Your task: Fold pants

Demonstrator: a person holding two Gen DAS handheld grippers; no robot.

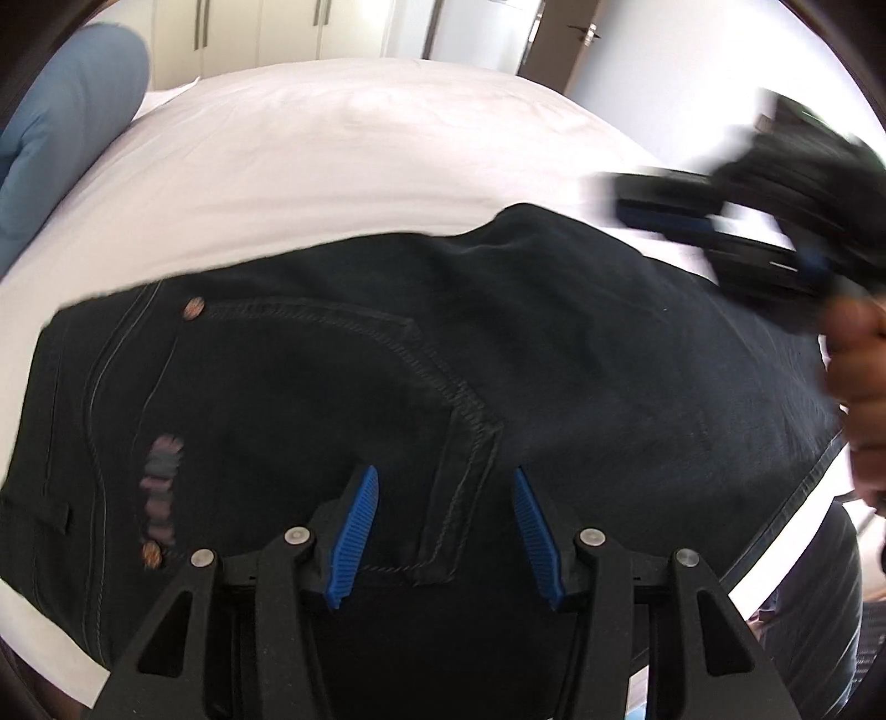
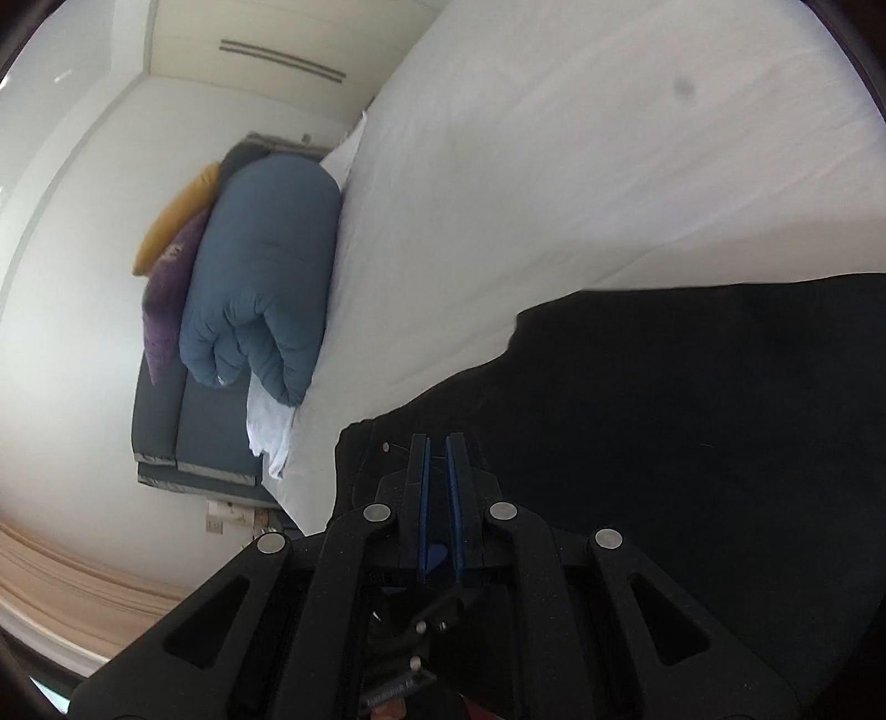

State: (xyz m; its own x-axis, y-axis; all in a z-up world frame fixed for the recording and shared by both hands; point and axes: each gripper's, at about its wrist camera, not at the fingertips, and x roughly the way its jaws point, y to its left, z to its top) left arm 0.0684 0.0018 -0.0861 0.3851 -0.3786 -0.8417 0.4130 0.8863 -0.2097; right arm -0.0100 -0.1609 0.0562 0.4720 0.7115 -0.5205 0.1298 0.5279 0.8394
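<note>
Black jeans (image 1: 421, 376) lie folded on a white bed (image 1: 332, 155), back pocket and rivets facing up. My left gripper (image 1: 446, 487) is open just above the pocket area, blue pads apart, holding nothing. My right gripper (image 2: 437, 448) has its blue pads nearly together, with no cloth seen between them, above the jeans (image 2: 692, 443). It also shows blurred in the left wrist view (image 1: 626, 202), at the jeans' far right edge.
A rolled blue duvet (image 2: 260, 288) with purple and yellow cushions (image 2: 166, 288) lies at the head of the bed. White wardrobe doors (image 1: 266, 33) and a door stand beyond the bed. The person's hand (image 1: 858, 399) is at the right.
</note>
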